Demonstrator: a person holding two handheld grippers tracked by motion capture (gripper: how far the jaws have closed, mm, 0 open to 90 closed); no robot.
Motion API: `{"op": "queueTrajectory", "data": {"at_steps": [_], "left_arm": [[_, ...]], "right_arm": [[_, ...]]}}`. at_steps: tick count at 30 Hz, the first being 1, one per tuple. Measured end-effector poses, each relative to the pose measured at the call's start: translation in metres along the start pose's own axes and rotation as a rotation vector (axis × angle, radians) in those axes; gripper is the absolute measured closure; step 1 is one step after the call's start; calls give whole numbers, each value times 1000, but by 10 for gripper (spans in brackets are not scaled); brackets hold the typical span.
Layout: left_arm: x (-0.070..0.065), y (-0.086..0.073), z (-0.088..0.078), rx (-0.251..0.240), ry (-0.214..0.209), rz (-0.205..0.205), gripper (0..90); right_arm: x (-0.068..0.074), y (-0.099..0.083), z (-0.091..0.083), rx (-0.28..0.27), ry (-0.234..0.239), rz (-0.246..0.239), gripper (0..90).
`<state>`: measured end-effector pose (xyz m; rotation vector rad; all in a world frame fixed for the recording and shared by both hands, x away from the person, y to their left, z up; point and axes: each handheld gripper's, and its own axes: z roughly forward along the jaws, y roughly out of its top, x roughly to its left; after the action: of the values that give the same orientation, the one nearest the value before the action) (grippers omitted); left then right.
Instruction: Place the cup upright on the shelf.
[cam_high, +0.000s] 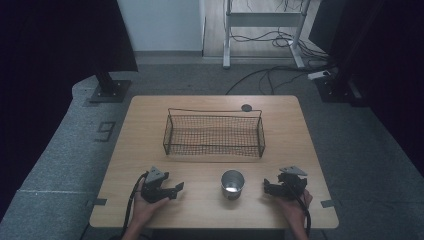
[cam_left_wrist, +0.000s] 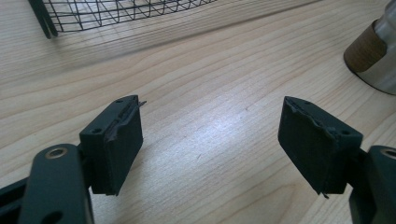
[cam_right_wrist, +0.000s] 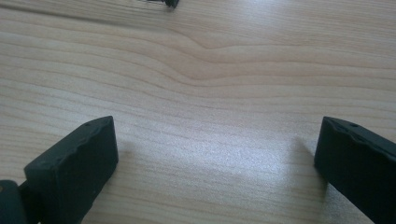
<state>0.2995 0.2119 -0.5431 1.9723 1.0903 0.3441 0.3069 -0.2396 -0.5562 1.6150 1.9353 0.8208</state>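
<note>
Standing between both open, empty tongs, a metal cup (cam_high: 232, 184) sits before the wire basket (cam_high: 214, 134).

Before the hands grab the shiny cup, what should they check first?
1. Cup upright on the table, open end up: ok.
2. Left gripper fingers apart, nothing between them: ok.
3. Right gripper fingers apart, nothing between them: ok.
4. Bare table between each gripper and the cup: ok.
5. Wire basket empty, with room for the cup: ok.
6. Anything inside the cup: cannot tell.
</note>
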Motion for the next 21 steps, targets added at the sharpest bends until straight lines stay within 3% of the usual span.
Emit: {"op": "queueTrajectory", "data": {"at_steps": [11,21], "left_arm": [[1,-1,0,17,-2,11,204],[3,0,-7,-13,-16,5,201]], "right_arm": [[2,-1,-1,0,-4,8,0],[1,-2,-2,-5,-7,6,14]]}}
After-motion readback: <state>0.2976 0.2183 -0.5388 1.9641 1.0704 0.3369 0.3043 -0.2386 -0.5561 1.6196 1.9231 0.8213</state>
